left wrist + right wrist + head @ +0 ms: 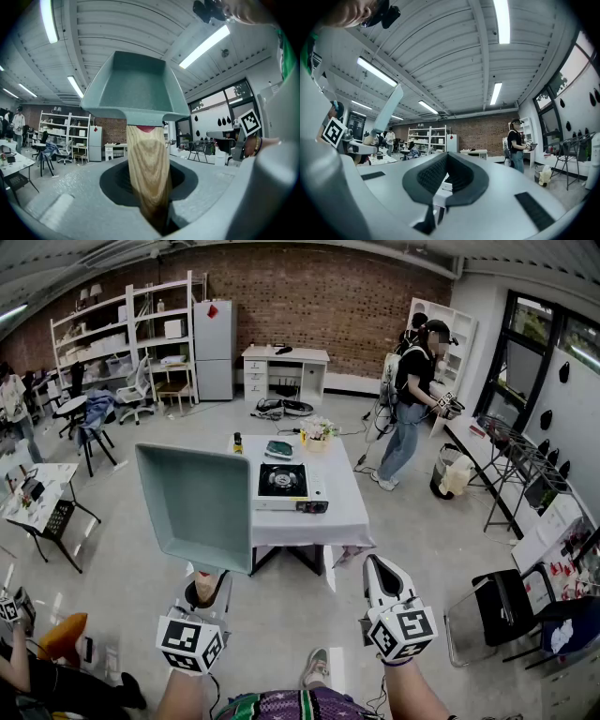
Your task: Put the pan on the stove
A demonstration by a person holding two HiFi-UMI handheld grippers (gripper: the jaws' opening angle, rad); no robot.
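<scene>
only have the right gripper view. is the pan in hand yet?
Observer: Yes, the left gripper is shut on the wooden handle, with the teal pan raised in the air.
Operator: stove?
Observer: The stove sits on the white-clothed table ahead, nothing on its burner.
Operator: clutter near it?
Observer: A flower pot and a small bottle stand behind it, apart from it.
</scene>
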